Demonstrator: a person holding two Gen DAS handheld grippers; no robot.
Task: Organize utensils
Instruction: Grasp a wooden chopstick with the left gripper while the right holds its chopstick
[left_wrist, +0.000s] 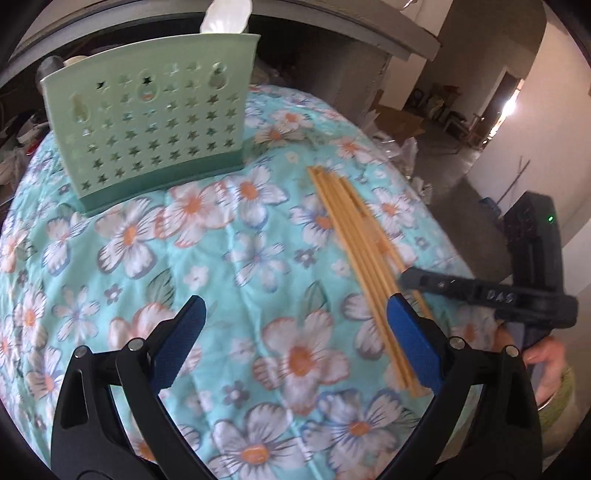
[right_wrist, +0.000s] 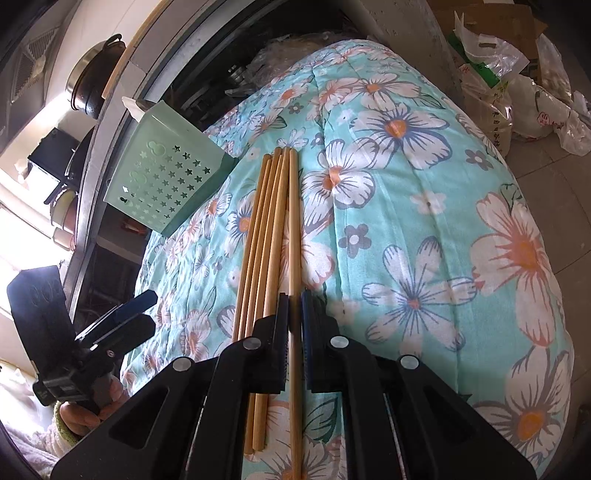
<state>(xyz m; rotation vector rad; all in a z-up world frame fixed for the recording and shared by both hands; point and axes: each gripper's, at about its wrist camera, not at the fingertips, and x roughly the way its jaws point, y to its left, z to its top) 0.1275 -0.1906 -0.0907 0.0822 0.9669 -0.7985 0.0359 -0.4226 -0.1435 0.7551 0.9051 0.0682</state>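
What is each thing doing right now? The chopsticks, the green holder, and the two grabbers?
chopsticks: lying in a bundle on the flowered cloth, outside the holder.
single chopstick: pinched between the right gripper's fingers.
green holder: standing upright on the cloth; its inside is hidden from here.
left gripper: open, holding nothing, above the cloth.
right gripper: shut on the single chopstick.

Floral quilt (left_wrist: 229, 258) bears green holder (left_wrist: 147, 122), chopsticks (left_wrist: 354, 229).
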